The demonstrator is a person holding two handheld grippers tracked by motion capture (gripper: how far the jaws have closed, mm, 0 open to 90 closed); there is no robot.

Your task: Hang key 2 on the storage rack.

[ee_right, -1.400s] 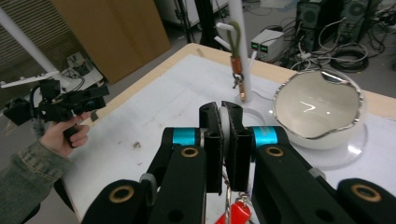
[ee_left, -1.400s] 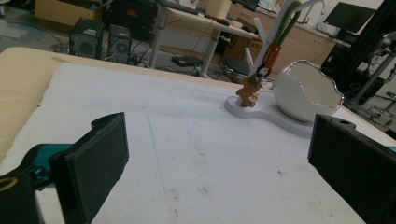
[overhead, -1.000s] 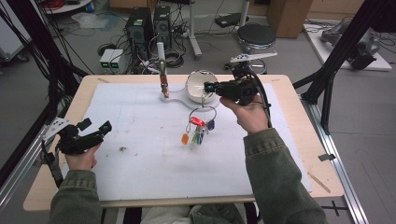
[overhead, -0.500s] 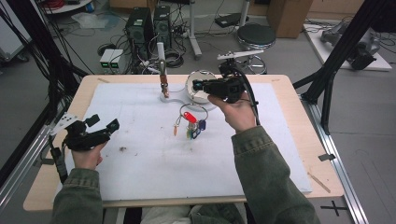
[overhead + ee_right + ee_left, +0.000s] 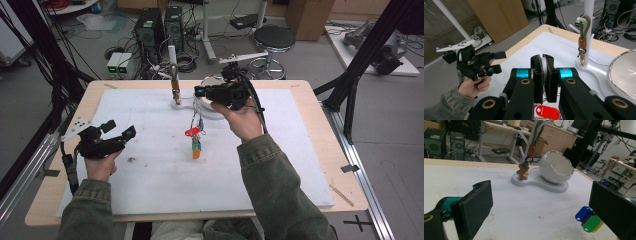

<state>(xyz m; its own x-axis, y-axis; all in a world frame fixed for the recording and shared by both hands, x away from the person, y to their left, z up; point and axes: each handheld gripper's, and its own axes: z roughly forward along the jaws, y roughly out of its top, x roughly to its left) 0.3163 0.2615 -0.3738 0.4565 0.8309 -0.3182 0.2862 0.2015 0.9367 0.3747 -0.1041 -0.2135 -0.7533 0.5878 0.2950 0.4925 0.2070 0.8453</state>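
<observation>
Left gripper point(image 5: 114, 136) is held at the mat's nine o'clock with jaws spread wide and nothing between them. Key bunch point(image 5: 195, 137) is seen hanging just above mid-mat, its white ring point(image 5: 544, 67) clamped between the closed jaws of the right gripper point(image 5: 201, 92). At twelve o'clock stands the rack point(image 5: 173, 75), one fob point(image 5: 531, 151) already hung on it, with the bowl point(image 5: 556, 167) beside. Pickup is judged complete; hanging or depositing the bunch remains.

Olive-green sleeves point(image 5: 280, 180); black grippers point(image 5: 220, 92) with cyan joints
</observation>
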